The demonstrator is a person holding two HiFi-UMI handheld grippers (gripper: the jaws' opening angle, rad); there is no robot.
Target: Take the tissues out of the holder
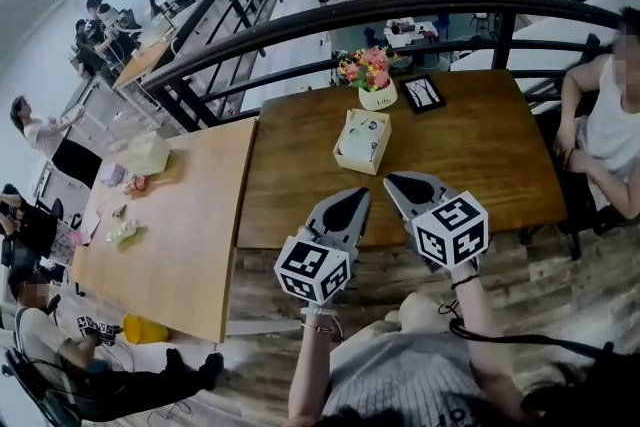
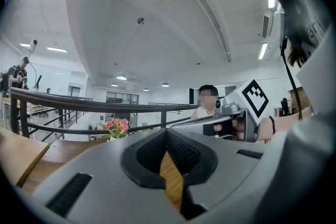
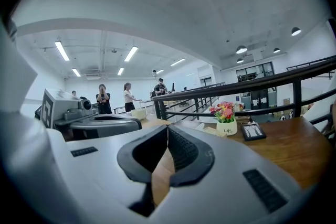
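Note:
A cream tissue holder (image 1: 362,143) with white tissue showing at its top stands in the middle of the dark wooden table (image 1: 480,155). Both grippers hover side by side over the table's near edge, short of the holder and pointing toward it. My left gripper (image 1: 361,194) (image 2: 167,131) is shut with nothing between its tips. My right gripper (image 1: 391,180) (image 3: 168,127) is shut and empty as well. Each gripper view shows the other gripper alongside. The jaws hide most of the holder in both gripper views.
A pot of pink flowers (image 1: 376,77) (image 3: 226,119) and a small black frame (image 1: 423,93) stand behind the holder. A person (image 1: 610,130) sits at the table's right end. A lighter table (image 1: 170,245) adjoins on the left, and a black railing (image 1: 400,10) runs behind.

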